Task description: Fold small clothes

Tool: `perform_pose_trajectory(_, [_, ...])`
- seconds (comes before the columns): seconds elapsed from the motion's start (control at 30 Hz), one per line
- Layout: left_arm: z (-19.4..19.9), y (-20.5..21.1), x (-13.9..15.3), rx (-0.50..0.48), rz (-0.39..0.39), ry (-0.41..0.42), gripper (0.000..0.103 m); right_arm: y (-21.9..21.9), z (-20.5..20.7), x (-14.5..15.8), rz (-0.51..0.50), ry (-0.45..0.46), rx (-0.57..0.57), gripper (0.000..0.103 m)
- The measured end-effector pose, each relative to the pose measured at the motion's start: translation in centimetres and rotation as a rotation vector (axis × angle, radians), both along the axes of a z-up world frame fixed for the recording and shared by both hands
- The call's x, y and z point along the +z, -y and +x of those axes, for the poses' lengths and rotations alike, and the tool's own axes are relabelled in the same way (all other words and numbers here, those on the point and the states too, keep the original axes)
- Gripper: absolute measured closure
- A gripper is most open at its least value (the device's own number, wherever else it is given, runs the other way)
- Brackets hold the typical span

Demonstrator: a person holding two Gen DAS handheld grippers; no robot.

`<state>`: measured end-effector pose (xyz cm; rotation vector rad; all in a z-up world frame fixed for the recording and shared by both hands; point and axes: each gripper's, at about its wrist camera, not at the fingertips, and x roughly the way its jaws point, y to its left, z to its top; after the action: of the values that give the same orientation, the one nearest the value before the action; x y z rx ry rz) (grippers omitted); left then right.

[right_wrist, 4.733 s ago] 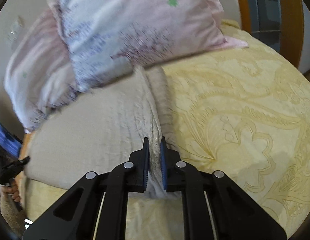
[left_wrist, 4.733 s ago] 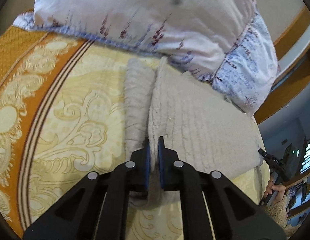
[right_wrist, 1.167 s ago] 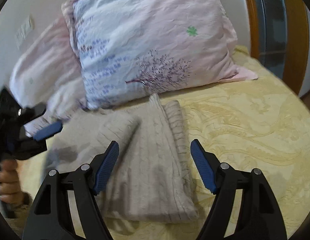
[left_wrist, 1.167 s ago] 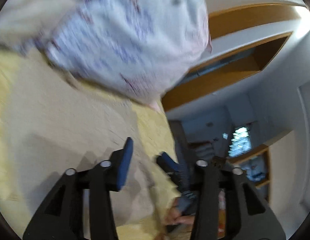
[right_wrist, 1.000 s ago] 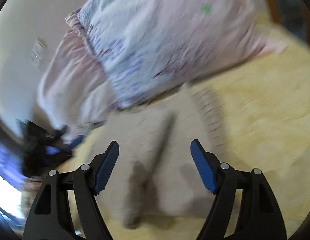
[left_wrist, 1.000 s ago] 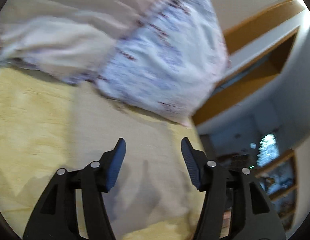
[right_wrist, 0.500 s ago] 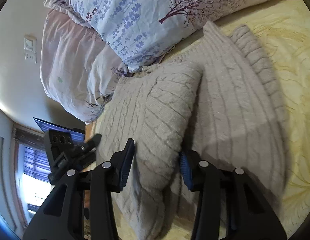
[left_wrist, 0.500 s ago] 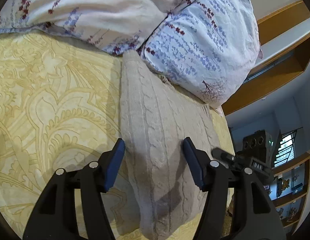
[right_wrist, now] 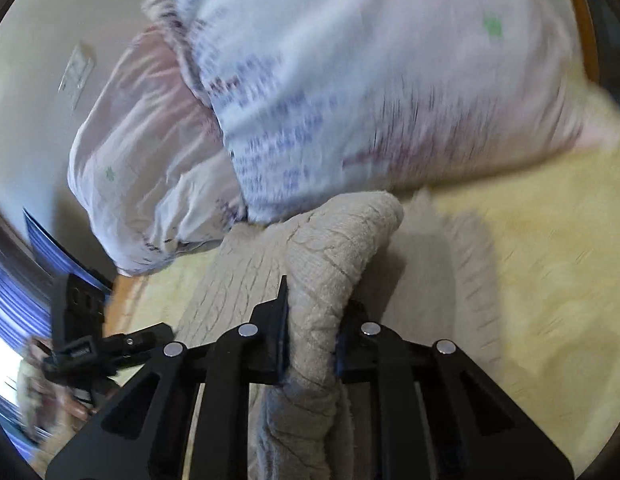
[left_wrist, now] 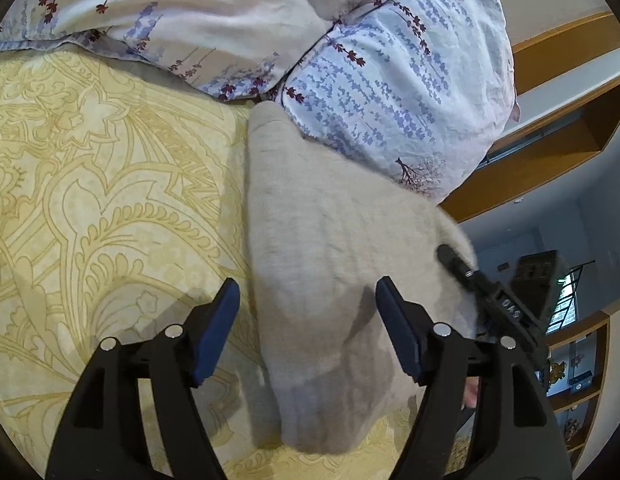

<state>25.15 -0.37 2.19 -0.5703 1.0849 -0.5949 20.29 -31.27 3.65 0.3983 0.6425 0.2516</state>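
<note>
On the yellow patterned bedspread (left_wrist: 110, 184), at 12 o'clock from the left gripper (left_wrist: 308, 320), whose fingers are spread and empty, the beige cable-knit sweater (left_wrist: 329, 240) is laid; a thick fold is clenched by the right gripper (right_wrist: 310, 328). Soft, heavy knit is judged; edges should be grasped

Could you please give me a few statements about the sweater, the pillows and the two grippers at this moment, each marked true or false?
1. The right gripper is shut on a raised fold of the beige knit sweater. True.
2. The left gripper is clamped on the sweater. False: its jaws stand open, one on each side of the sweater's near end.
3. The sweater lies on a yellow patterned bedspread. True.
4. The floral pillows lie on top of the sweater's near end. False: they sit at its far end, by the headboard side.
</note>
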Motion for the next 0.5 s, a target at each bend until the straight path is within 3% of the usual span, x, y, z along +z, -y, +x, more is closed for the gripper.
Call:
perform_pose_trajectory(0.17, [-0.5, 1.5, -0.5, -0.045, 0.018, -0.006, 0.033, 0.4, -0.8, 1.1, -0.241, 0.017, -0.066, 0.086])
perform_pose_trajectory(0.4, [-1.3, 3.1, -0.8, -0.094, 0.028, -0.007, 0.033, 0.6, -0.8, 0.8, -0.268, 0.042, -0.063, 0.086])
perform_pose_trajectory(0.5, [-1.6, 3.4, -1.0, -0.107, 0.030, -0.011, 0.033, 0.9, 0.5, -0.7, -0.314, 0.011, -0.081, 0.086])
